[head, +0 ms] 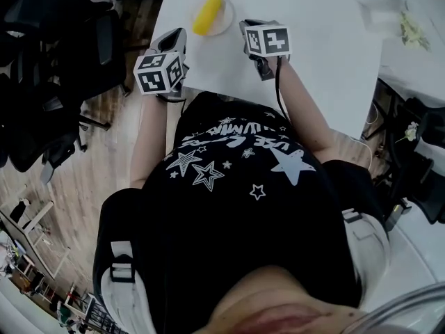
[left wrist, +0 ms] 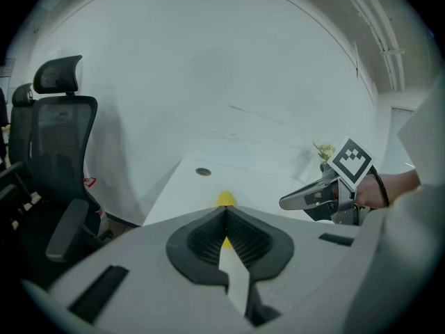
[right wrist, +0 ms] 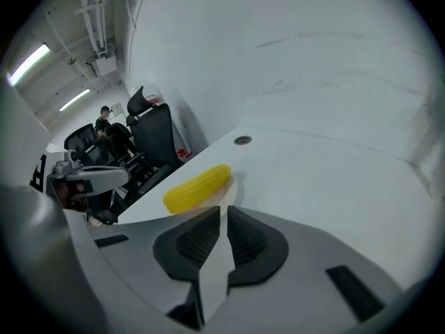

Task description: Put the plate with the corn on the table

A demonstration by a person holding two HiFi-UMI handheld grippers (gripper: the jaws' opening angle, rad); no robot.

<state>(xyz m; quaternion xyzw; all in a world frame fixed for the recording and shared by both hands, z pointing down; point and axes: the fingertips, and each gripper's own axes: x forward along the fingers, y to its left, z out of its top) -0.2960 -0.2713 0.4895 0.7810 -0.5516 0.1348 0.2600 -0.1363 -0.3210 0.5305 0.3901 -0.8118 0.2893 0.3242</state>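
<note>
Starred black shirt (head: 236,186) fills the foreground; beyond it the counter (head: 320,40) already carries the plate (head: 226,21) with the corn (head: 208,14) (task apparently done). Both tools are empty: the left hand-held gripper (left wrist: 224,211) is closed, the right hand-held gripper (right wrist: 224,211) a slit apart.

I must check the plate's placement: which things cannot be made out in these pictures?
- Right gripper view: the jaws cover the near rim of the plate.
- Left gripper view: the jaws hide the plate; only the tip of the corn shows.
- Head view: the pale yellowish thing at the upper right is too small to name; the top edge cuts off the table.
</note>
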